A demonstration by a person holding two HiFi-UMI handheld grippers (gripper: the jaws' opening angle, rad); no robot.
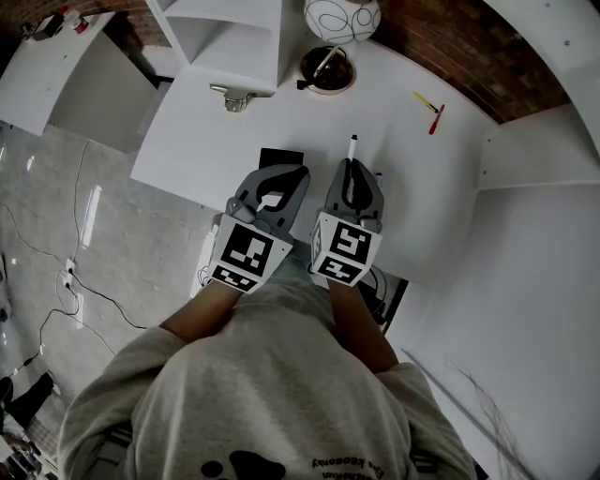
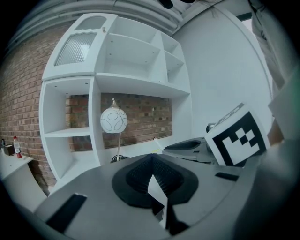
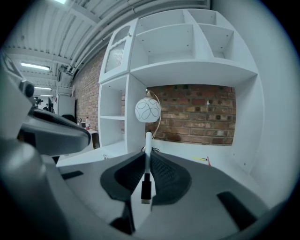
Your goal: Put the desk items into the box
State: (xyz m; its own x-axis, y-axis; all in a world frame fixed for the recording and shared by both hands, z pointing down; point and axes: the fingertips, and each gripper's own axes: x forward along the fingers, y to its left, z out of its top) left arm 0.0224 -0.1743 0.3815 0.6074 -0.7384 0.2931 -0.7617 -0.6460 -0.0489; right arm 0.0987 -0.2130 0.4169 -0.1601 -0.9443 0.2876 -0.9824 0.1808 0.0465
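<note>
In the head view both grippers are held side by side above the near edge of the white desk (image 1: 403,178). My right gripper (image 1: 352,171) is shut on a white pen (image 1: 352,146) with a dark cap, whose tip pokes out past the jaws. In the right gripper view the pen (image 3: 148,154) stands upright between the pads. My left gripper (image 1: 284,178) is shut on a thin white card (image 1: 271,201). The left gripper view shows that card (image 2: 157,191) edge-on between the black pads. No box can be made out.
A globe lamp (image 1: 342,19) with a round dark base (image 1: 327,71) stands at the back of the desk. A yellow pen (image 1: 426,100) and a red pen (image 1: 436,120) lie at the back right, a small metal clip (image 1: 235,97) at the back left. A flat black thing (image 1: 279,154) lies under the left gripper.
</note>
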